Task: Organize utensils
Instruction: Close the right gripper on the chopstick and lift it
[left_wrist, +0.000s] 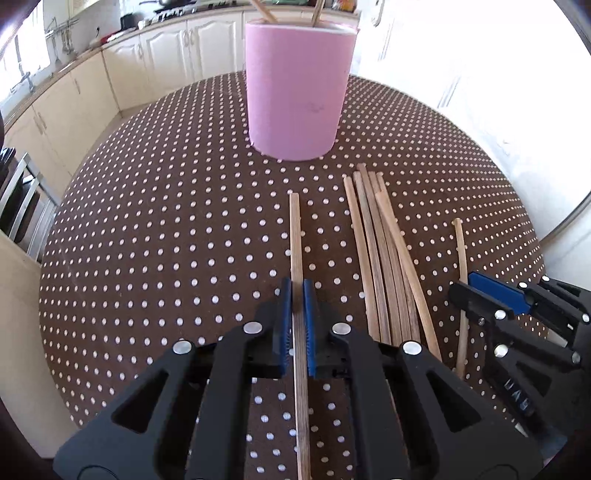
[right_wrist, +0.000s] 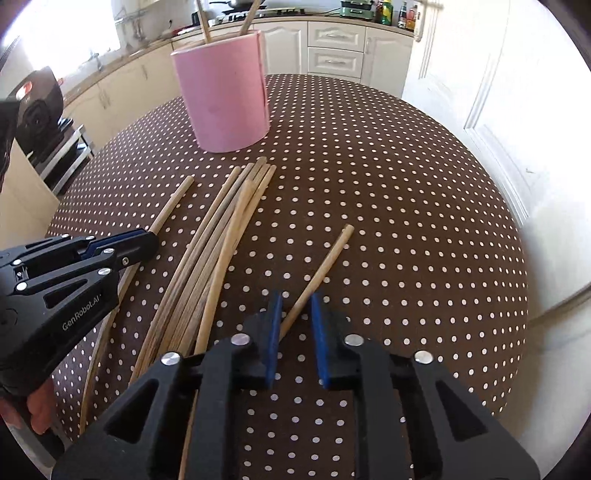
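A pink cylindrical holder (left_wrist: 297, 92) (right_wrist: 225, 92) stands upright at the far side of the dotted table, with two chopsticks sticking out of its top. Several wooden chopsticks (left_wrist: 384, 258) (right_wrist: 218, 236) lie bundled in front of it. My left gripper (left_wrist: 297, 286) (right_wrist: 149, 236) is shut on a single chopstick (left_wrist: 295, 229) lying left of the bundle, its tip toward the holder. My right gripper (right_wrist: 295, 299) (left_wrist: 465, 286) has closed on another single chopstick (right_wrist: 325, 254) (left_wrist: 460, 258) right of the bundle. That stick runs slantwise between the blue pads, against both.
The round table (left_wrist: 147, 221) has a brown cloth with white dots and drops off on all sides. Cream kitchen cabinets (left_wrist: 122, 70) run behind it, a white door (right_wrist: 498, 110) stands to the right, and a metal rack (right_wrist: 62, 155) to the left. A person's hand (right_wrist: 37, 410) grips the left tool.
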